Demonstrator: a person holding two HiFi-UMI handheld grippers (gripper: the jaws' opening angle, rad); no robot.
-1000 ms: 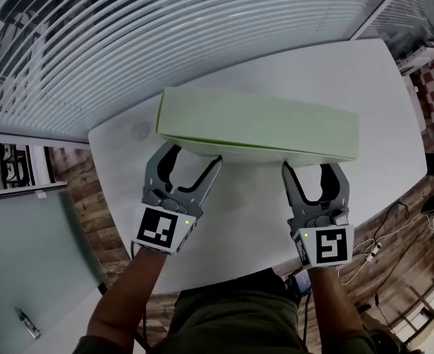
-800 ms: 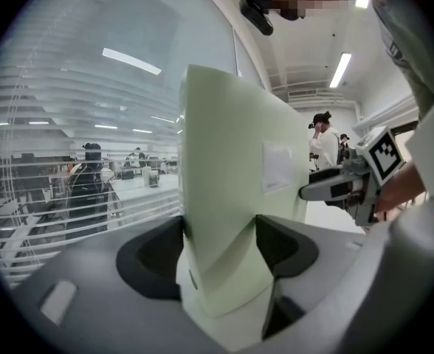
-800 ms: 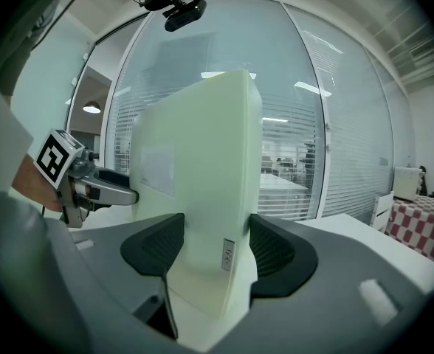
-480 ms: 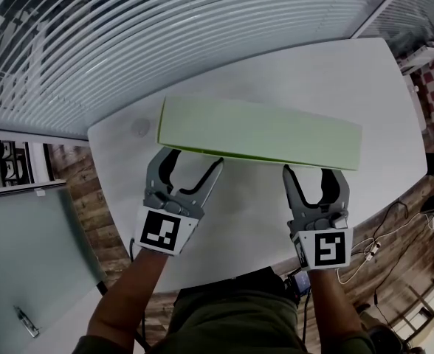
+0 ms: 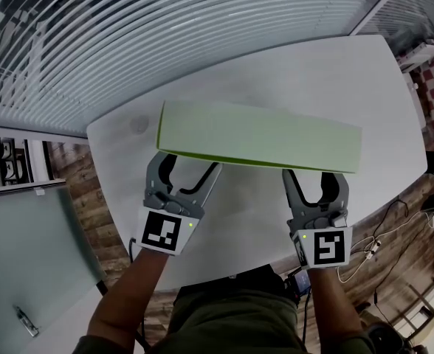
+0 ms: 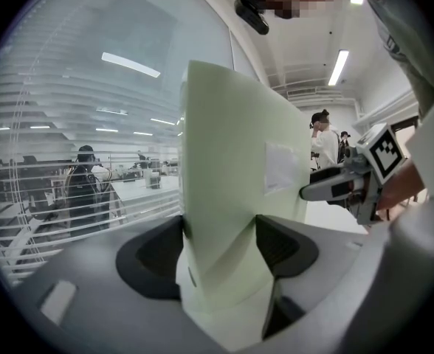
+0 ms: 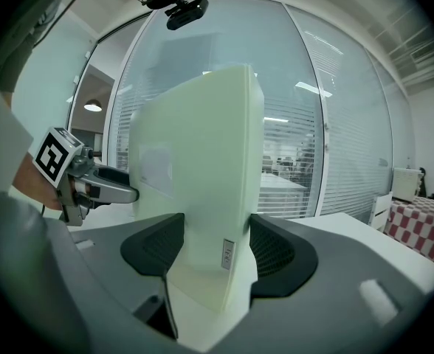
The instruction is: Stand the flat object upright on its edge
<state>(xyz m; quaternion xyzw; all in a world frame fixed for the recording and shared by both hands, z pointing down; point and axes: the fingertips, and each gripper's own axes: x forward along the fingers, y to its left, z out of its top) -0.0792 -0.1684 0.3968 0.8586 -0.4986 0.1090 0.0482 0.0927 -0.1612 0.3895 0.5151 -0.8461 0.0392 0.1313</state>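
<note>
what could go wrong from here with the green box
1. The left gripper and right gripper are both shut on the box along its near long edge only. Most of the box reaches beyond the jaws, so it may swing or slip in them.
2. The box is long and thin. Set on its edge on the table, it could topple on release, more so if the grippers let go unevenly.

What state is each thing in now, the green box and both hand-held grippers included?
green box: clamped along its near long edge and tilted up off the table; whether fully upright, cannot tell
left hand-held gripper: shut on the green box
right hand-held gripper: shut on the green box
table: white, beneath the green box
blinds: lowered
</note>
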